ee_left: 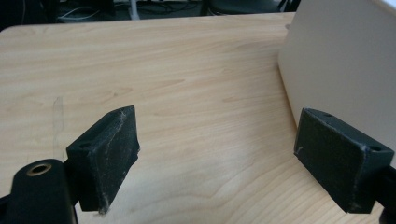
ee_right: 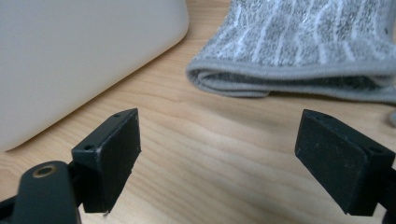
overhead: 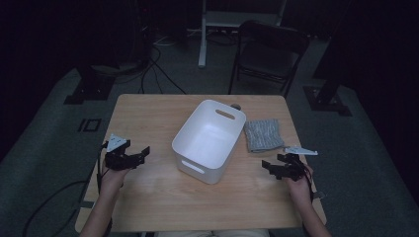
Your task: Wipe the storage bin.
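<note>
A white plastic bin (overhead: 210, 139) with handle slots stands empty at the middle of the wooden table (overhead: 158, 192). A folded grey cloth (overhead: 263, 135) lies flat just right of it. My left gripper (overhead: 141, 155) hovers low over the table left of the bin, jaws wide apart with nothing between them; the bin's wall (ee_left: 341, 65) rises at the right of the left gripper view. My right gripper (overhead: 268, 168) sits near the table's right edge, open and empty. In the right gripper view the cloth (ee_right: 299, 46) lies ahead and the bin (ee_right: 79, 51) stands to its left.
A dark folding chair (overhead: 269, 52) and a white stand (overhead: 207, 29) are on the floor beyond the table. Cables run across the grey carpet at the left. Bare wood lies in front of the bin and along the table's left side.
</note>
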The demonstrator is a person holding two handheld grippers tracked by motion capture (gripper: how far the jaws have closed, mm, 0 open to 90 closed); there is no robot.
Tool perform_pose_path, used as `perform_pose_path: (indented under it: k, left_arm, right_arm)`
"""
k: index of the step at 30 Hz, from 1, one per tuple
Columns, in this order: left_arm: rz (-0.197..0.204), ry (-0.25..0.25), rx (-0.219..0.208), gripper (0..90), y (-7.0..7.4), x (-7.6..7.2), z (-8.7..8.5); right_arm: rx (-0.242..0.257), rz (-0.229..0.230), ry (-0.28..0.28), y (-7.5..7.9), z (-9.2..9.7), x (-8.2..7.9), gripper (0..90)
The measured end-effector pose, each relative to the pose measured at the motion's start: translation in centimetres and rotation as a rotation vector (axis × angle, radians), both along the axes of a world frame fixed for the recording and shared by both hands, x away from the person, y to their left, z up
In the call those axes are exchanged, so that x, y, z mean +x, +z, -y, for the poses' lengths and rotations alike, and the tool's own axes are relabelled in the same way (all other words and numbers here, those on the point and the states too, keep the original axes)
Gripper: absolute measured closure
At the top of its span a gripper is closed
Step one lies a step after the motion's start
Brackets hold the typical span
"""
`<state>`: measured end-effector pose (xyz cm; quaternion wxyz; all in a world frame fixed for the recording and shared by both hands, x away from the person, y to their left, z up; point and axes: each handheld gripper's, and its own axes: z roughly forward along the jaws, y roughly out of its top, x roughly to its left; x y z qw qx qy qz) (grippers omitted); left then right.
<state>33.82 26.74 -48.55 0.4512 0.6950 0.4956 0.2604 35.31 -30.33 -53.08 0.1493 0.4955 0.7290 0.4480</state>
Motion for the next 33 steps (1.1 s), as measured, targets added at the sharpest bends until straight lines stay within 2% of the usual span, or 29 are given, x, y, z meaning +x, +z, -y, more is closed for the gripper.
perform_pose_path:
  k: [1, 6, 11, 12, 14, 20, 21, 22, 25, 29, 33]
  left_arm:
    - [-0.003, 0.003, -0.001, 14.1, -0.1, -0.1, 0.0]
    - [-0.017, 0.036, 0.018, 14.1, -1.4, -1.2, -0.6]
    - [-0.040, 0.035, 0.020, 14.2, -2.2, -2.2, -0.7]
    - [-0.043, 0.032, 0.039, 14.2, -2.4, -2.5, -0.6]
    - [-0.048, 0.026, 0.044, 14.1, -2.6, -2.9, -0.5]
    - [-0.054, 0.059, 0.083, 14.2, -3.2, -4.1, -0.7]
    - [-0.051, 0.064, 0.107, 14.2, -3.4, -4.4, -0.6]
    - [-0.049, 0.066, 0.119, 14.2, -3.4, -4.5, -0.6]
    - [-0.046, 0.069, 0.119, 14.2, -3.6, -5.0, -0.7]
    - [-0.044, 0.096, 0.109, 14.1, -3.9, -5.3, -1.0]
    - [-0.048, 0.116, 0.125, 14.2, -4.2, -5.4, -1.2]
  right_arm:
    - [0.011, 0.001, 0.017, -0.1, 0.0, -0.3, 14.1]
    - [0.017, -0.002, 0.014, -0.4, 0.3, -1.4, 14.1]
    - [0.015, 0.007, 0.020, -0.6, 0.9, -2.6, 14.1]
    - [0.008, 0.009, 0.019, -0.7, 1.1, -2.8, 14.1]
    - [0.010, 0.005, 0.020, -0.9, 1.4, -3.3, 14.0]
    - [-0.026, 0.014, 0.008, -1.0, 1.8, -4.6, 13.8]
    - [-0.032, 0.021, 0.011, -1.1, 1.8, -4.8, 13.8]
    - [-0.032, 0.035, 0.005, -1.1, 1.9, -5.2, 13.8]
    - [-0.029, 0.040, -0.010, -1.2, 2.3, -5.8, 13.8]
    - [-0.034, 0.039, -0.038, -1.2, 2.7, -6.3, 13.0]
    - [-0.038, 0.038, -0.055, -1.6, 2.8, -6.6, 12.4]
